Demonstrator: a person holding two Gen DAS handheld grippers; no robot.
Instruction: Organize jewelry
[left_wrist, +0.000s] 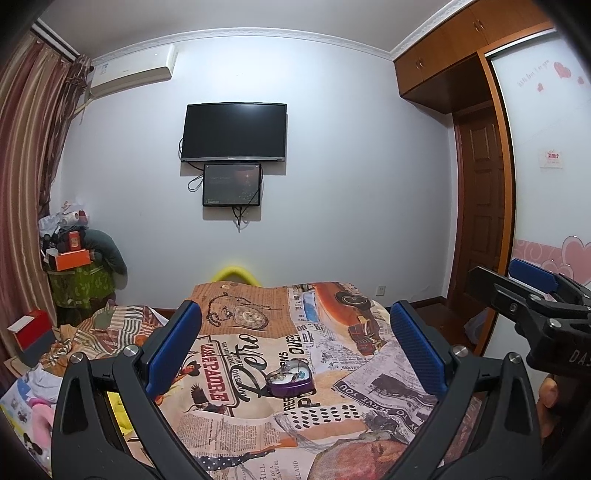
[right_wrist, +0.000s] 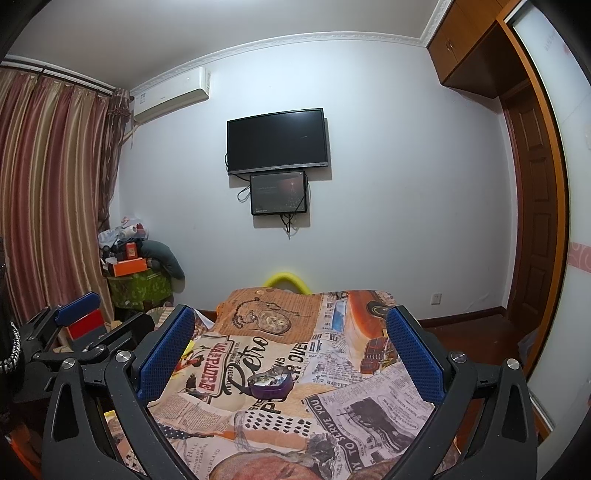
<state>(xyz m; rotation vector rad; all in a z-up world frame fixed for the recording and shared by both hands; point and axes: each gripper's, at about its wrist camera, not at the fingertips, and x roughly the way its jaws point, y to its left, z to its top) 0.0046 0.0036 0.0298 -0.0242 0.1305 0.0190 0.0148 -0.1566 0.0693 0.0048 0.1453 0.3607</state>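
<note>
A small purple heart-shaped tin (left_wrist: 290, 384) lies open on the patterned bed cover (left_wrist: 384, 373), with jewelry (left_wrist: 286, 376) inside it. It also shows in the right wrist view (right_wrist: 270, 386). My left gripper (left_wrist: 295, 325) is open and empty, held above the bed with the tin between and beyond its blue pads (left_wrist: 173, 354). My right gripper (right_wrist: 291, 325) is open and empty at about the same height. The right gripper also shows at the right edge of the left wrist view (left_wrist: 532, 295). The left gripper shows at the left of the right wrist view (right_wrist: 74, 314).
A TV (left_wrist: 235, 132) and a smaller screen (left_wrist: 232, 184) hang on the far wall. A cluttered pile with an orange box (left_wrist: 72, 258) stands in the left corner by the curtains (right_wrist: 48, 192). A wardrobe and door (left_wrist: 480, 229) are on the right.
</note>
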